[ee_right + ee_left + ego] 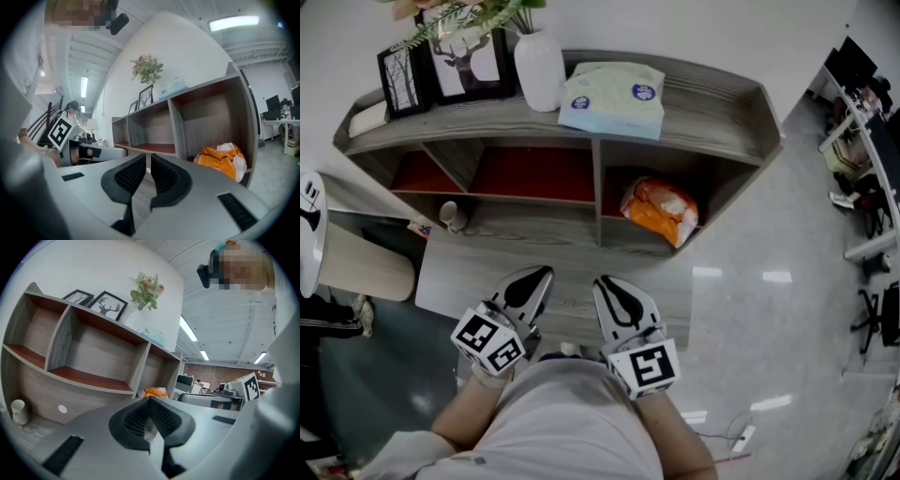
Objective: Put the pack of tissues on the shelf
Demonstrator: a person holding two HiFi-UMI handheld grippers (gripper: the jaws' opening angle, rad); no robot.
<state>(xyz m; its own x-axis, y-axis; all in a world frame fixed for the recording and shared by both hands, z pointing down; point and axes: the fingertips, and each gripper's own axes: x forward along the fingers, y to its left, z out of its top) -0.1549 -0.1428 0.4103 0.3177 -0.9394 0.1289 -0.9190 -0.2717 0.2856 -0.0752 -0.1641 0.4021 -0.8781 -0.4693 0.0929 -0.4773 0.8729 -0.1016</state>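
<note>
- While both grippers are held low, close to the person's body, the pack of tissues (612,97) is seen lying on the top board of the shelf (717,108), just beside a white vase (539,70), and is touched by neither gripper.
- The left gripper (544,274) is clenched: its jaws are pressed together and nothing is held between them.
- The right gripper (602,281) is kept beside the left one, well apart from the shelf, with its jaws likewise drawn together and empty.
- An orange bag (661,211) is seen in the shelf's lower right compartment.
- Two framed pictures (473,61) are stood left of the vase, and a small cup (450,216) is set low at the shelf's left.
</note>
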